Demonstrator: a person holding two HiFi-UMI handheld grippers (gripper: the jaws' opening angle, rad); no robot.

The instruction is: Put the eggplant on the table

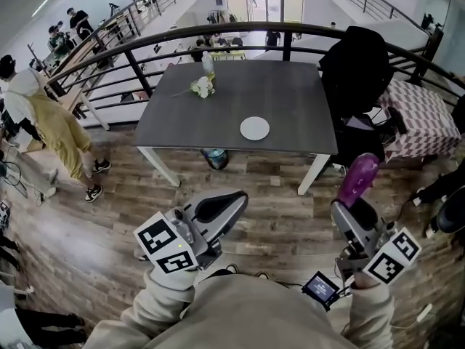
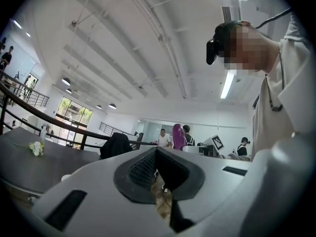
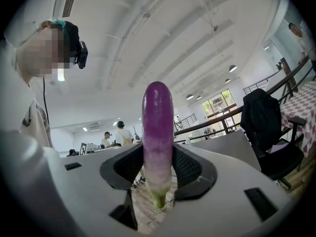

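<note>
A purple eggplant (image 3: 158,132) stands upright between the jaws of my right gripper (image 3: 158,169), which is shut on its pale lower end. In the head view the eggplant (image 1: 357,179) sticks up from the right gripper (image 1: 347,213) over the wooden floor, short of the dark grey table (image 1: 290,100). My left gripper (image 1: 231,203) is beside it at the left, jaws closed together with nothing in them. In the left gripper view the left gripper (image 2: 156,168) points towards the table (image 2: 29,167), and the eggplant (image 2: 177,136) shows far off.
On the table lie a white plate (image 1: 255,129), a small white flower bunch (image 1: 203,86) and a bottle (image 1: 208,63). A chair draped with a black jacket (image 1: 356,71) stands at the table's right. A curved black railing (image 1: 218,38) runs behind. People stand at the left.
</note>
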